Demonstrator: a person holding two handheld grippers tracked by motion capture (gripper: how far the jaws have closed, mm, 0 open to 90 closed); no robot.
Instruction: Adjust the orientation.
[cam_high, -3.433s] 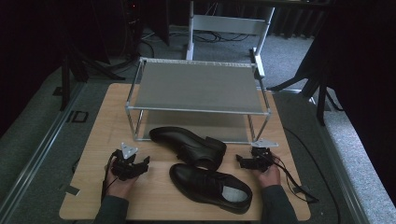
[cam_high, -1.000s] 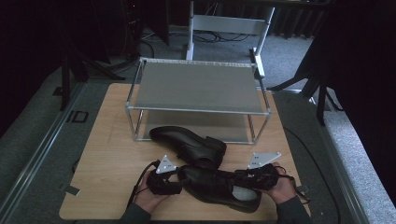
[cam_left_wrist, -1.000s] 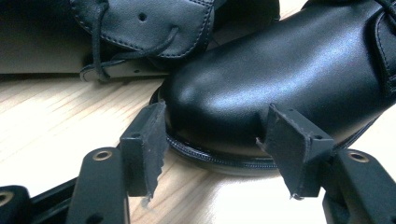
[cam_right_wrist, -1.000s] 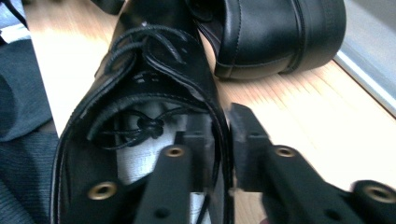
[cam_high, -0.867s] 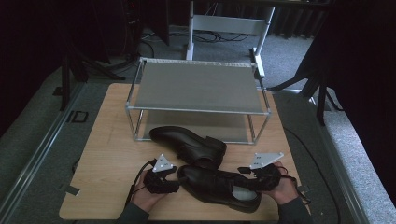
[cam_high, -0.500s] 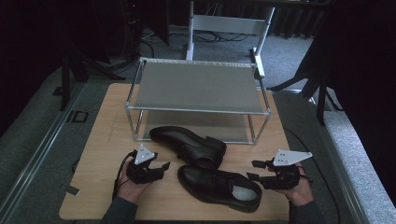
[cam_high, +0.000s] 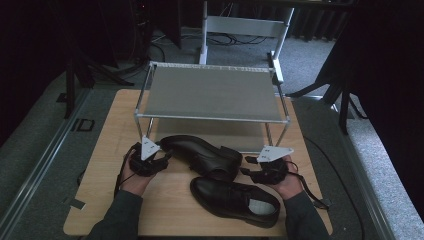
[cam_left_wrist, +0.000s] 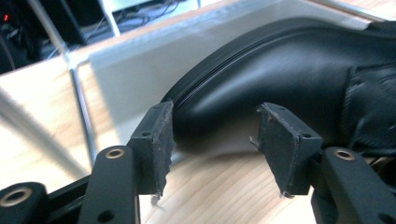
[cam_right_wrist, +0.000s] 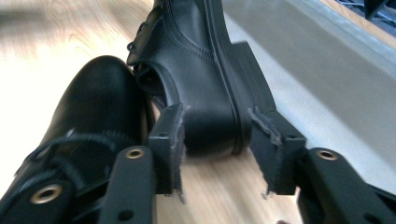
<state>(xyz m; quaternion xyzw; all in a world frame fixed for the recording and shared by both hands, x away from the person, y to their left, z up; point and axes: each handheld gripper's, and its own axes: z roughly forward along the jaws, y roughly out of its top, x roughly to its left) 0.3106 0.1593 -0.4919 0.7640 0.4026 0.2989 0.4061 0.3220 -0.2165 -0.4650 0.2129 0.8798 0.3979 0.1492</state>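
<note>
Overhead, in the high view, the far shoe (cam_high: 202, 156) lies on the wooden table (cam_high: 107, 145) just in front of a metal rack (cam_high: 210, 95), with the near shoe (cam_high: 235, 200) beside it toward the person. The left gripper (cam_high: 162, 159) sits at the far shoe's toe, the right gripper (cam_high: 248, 166) at its heel.

In the left gripper view, the jaws stand wide on either side of the toe of the far shoe (cam_left_wrist: 280, 79); they have just been closing, but the pads (cam_left_wrist: 161, 135) do not press on it.

In the right gripper view, the jaws frame the heel of the far shoe (cam_right_wrist: 205, 93), partly open and just closing, without clamping it. The near shoe (cam_right_wrist: 88, 107) lies to the left.
</note>
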